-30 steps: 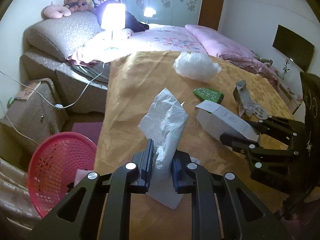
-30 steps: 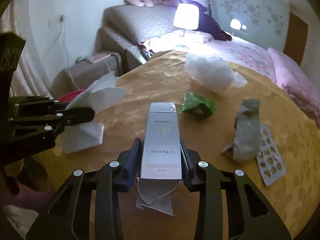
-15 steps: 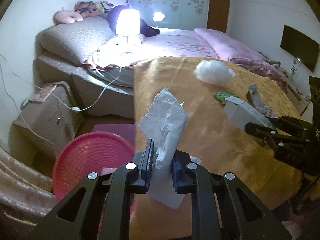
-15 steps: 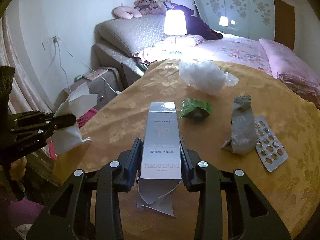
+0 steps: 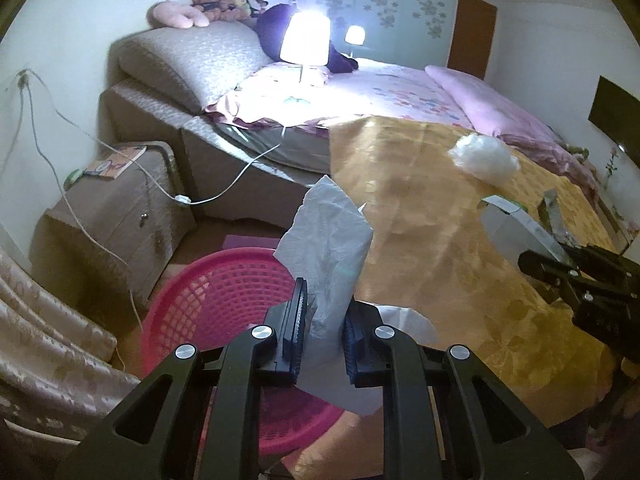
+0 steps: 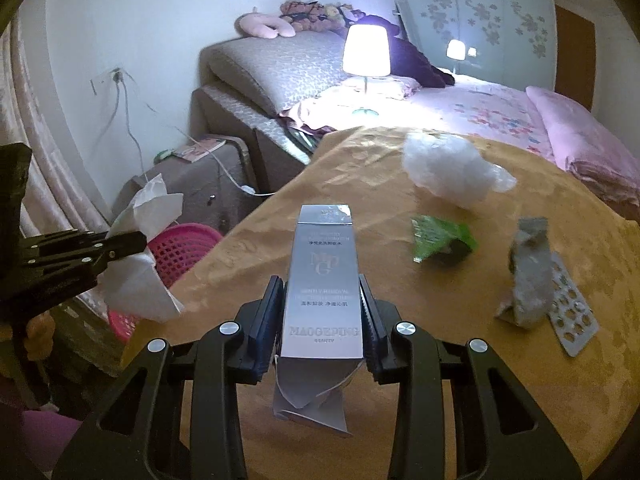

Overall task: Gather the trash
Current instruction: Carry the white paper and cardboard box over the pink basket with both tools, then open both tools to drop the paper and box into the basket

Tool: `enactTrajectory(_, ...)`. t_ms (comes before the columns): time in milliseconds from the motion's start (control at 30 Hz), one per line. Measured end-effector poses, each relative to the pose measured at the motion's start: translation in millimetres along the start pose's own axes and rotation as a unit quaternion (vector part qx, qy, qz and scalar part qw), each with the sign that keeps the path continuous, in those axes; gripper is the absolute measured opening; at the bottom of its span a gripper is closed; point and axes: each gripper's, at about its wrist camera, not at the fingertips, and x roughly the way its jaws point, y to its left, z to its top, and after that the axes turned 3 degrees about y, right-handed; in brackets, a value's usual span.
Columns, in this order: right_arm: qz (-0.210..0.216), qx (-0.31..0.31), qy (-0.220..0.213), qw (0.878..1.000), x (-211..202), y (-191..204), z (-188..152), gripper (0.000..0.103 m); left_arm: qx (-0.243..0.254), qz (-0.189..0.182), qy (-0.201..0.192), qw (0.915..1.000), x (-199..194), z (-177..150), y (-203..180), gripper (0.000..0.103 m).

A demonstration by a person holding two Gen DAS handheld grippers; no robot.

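My left gripper (image 5: pixel 322 334) is shut on a crumpled white tissue (image 5: pixel 326 240) and holds it over the pink mesh basket (image 5: pixel 208 300) on the floor beside the gold-covered table (image 5: pixel 420 232). My right gripper (image 6: pixel 322 316) is shut on a silver carton (image 6: pixel 322 276) and holds it above the table (image 6: pixel 400 360). In the right wrist view the left gripper (image 6: pixel 132 244) with the tissue (image 6: pixel 140 240) is at the left, above the basket (image 6: pixel 180 248).
On the table lie a white plastic wad (image 6: pixel 452 172), a green wrapper (image 6: pixel 440 240), a grey foil packet (image 6: pixel 528 272) and a blister pack (image 6: pixel 572 316). A nightstand (image 5: pixel 108 216) with cables, a bed (image 5: pixel 360 92) and a lit lamp (image 5: pixel 304 40) stand beyond.
My left gripper has carried the tissue left, off the table to above the pink basket. My right gripper has lifted the carton and swung slightly left.
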Motion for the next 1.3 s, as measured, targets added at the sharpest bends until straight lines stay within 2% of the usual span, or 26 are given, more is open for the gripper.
enactTrajectory(467,0.044,-0.051,0.02,0.998,34,62,24,0.035,-0.037,0.028,0.02,0.9987,10,1,38,0.015)
enactTrajectory(900,0.07,-0.065,0.048,0.994,63,89,26,0.036,-0.049,0.039,0.043,0.9971,20,-4,51,0.016)
enactTrajectory(1033,0.08,-0.06,0.053,0.994,66,92,26,0.037,-0.057,0.042,0.045,0.9965,20,-5,55,0.031)
enactTrajectory(1067,0.081,-0.06,0.053,0.994,65,92,25,0.042,-0.06,0.041,0.046,0.9963,20,-5,56,0.037)
enactTrajectory(1100,0.081,-0.058,0.05,0.994,64,92,25,0.049,-0.063,0.041,0.047,0.9961,20,-5,57,0.04)
enactTrajectory(1167,0.081,-0.055,0.045,0.994,62,92,24,0.056,-0.067,0.042,0.046,0.9958,19,-5,59,0.042)
enactTrajectory(1300,0.081,-0.05,0.039,0.995,57,91,24,0.06,-0.067,0.046,0.044,0.9957,19,-4,58,0.049)
